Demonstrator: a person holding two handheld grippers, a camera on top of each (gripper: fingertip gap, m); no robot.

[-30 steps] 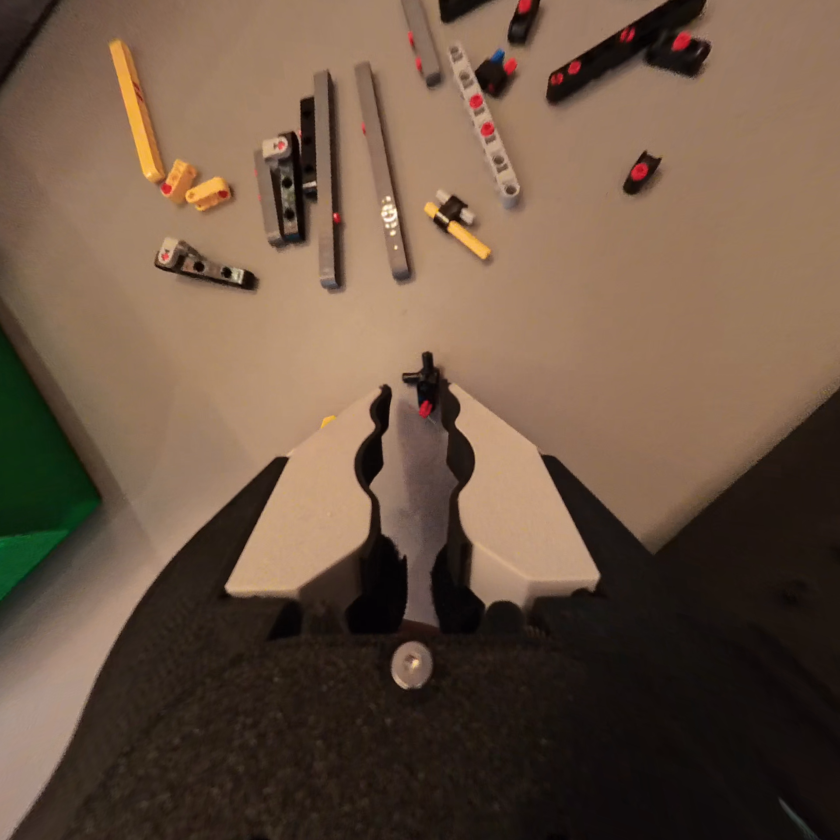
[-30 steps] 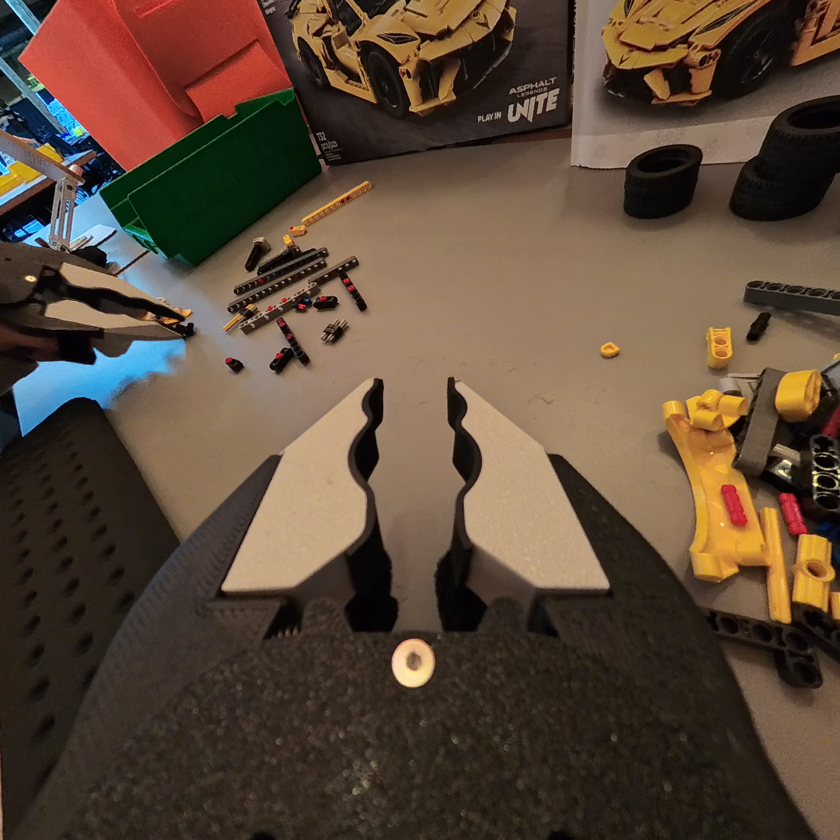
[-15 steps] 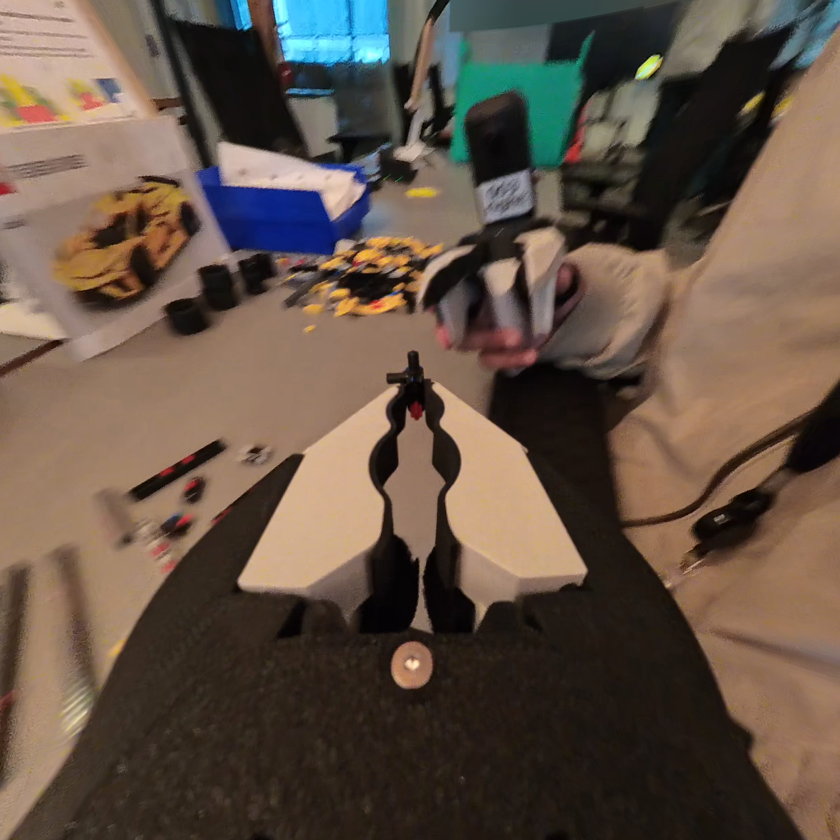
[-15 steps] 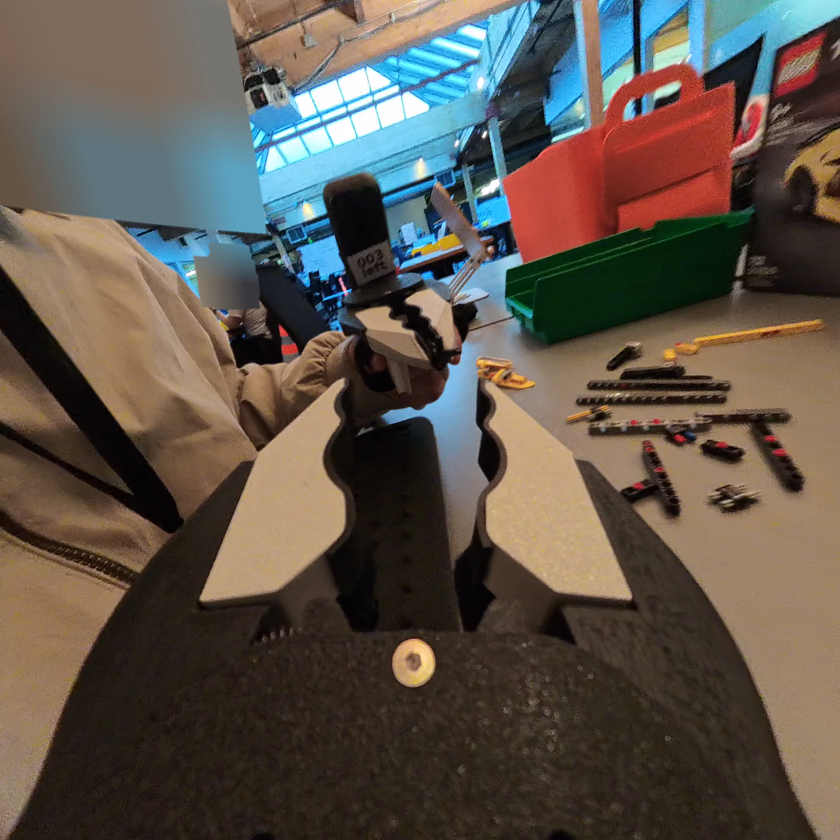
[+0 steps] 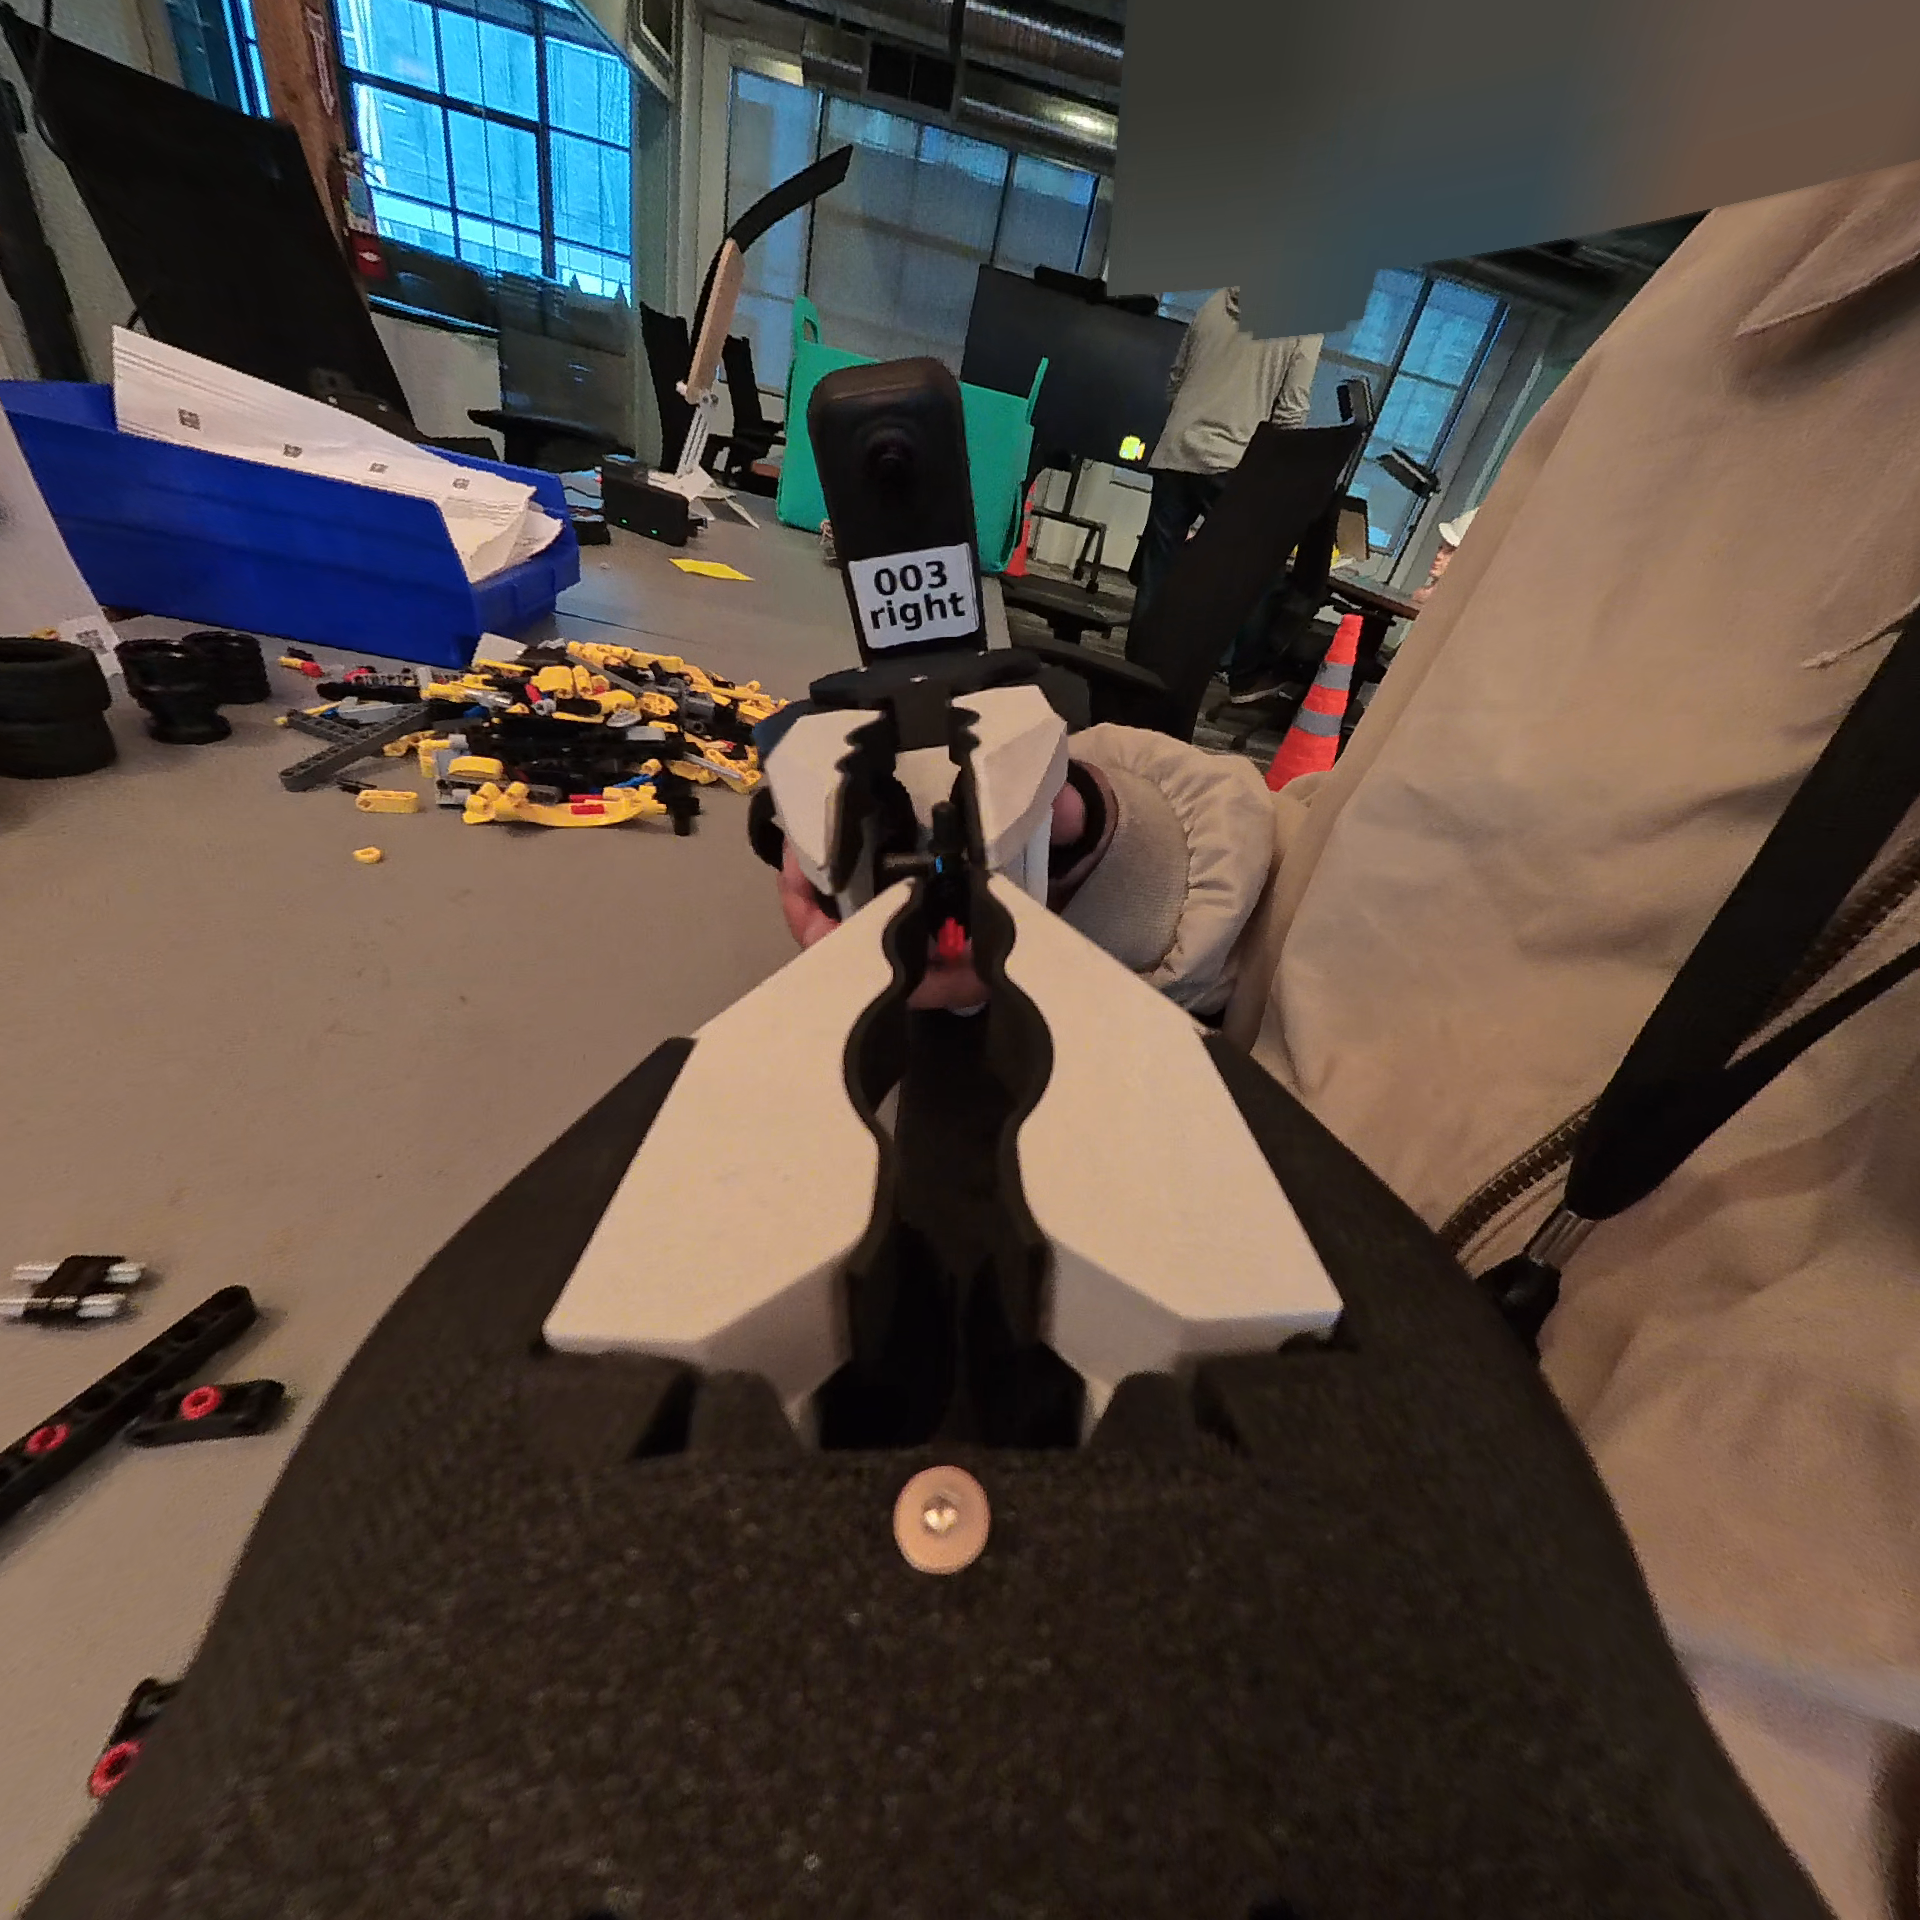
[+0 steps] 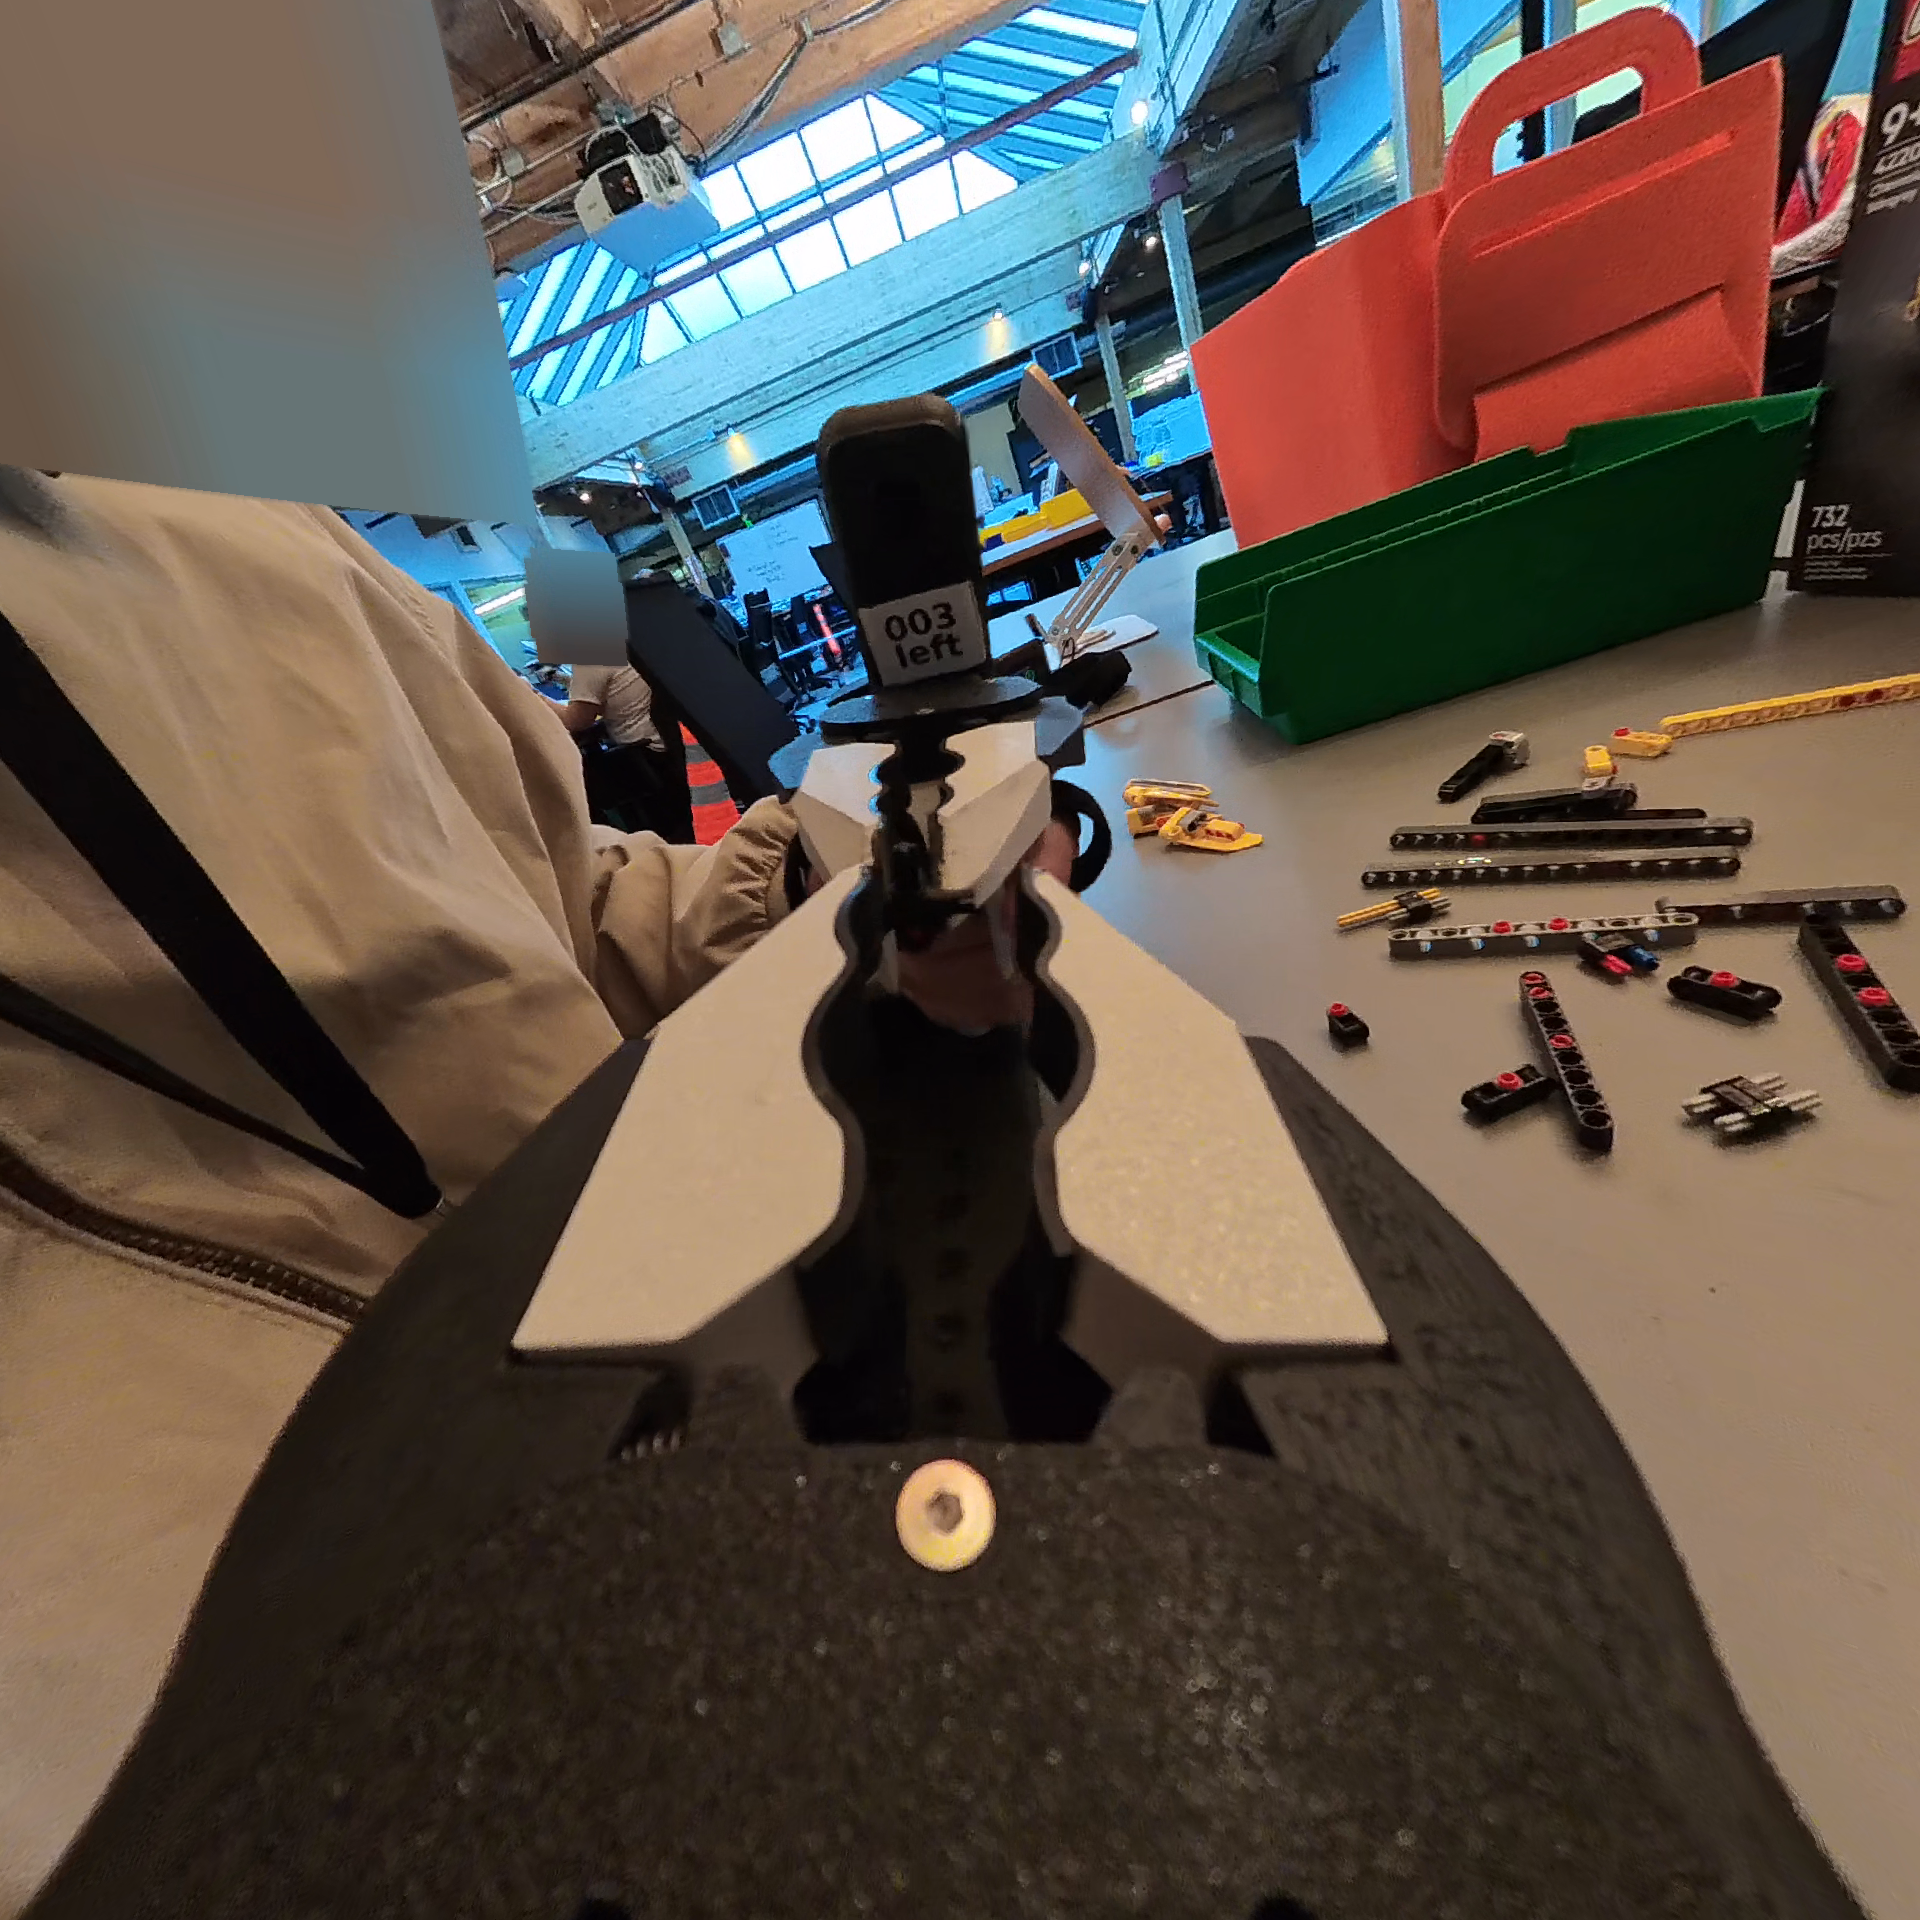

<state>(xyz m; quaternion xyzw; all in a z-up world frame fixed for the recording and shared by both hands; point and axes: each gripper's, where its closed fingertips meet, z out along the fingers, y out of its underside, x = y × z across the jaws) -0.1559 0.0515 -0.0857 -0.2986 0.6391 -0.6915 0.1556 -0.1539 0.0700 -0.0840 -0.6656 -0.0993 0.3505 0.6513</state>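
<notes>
My left gripper (image 5: 948,902) is shut on a small black connector with a red pin (image 5: 947,850), which sticks out past its fingertips. It is held in the air in front of a person in a beige jacket. My right gripper (image 6: 943,902) is open and points straight at the left one, tip to tip. In the right wrist view the left gripper (image 6: 920,831) and the small connector (image 6: 912,914) sit at the mouth of my open right jaws. In the left wrist view the right gripper (image 5: 916,805) faces me just beyond the connector.
A pile of yellow and black parts (image 5: 540,738), black tyres (image 5: 52,707) and a blue bin (image 5: 260,551) lie on the grey table. Black beams and small pins (image 6: 1558,862), a green bin (image 6: 1455,582) and an orange bag (image 6: 1507,291) are on the other side. My two grippers' fingertips are within a few centimetres of each other.
Both grippers have swung up from the table to face each other. The left has kept hold of the connector. The right jaws, wider half a second ago, have narrowed around the left tips.
</notes>
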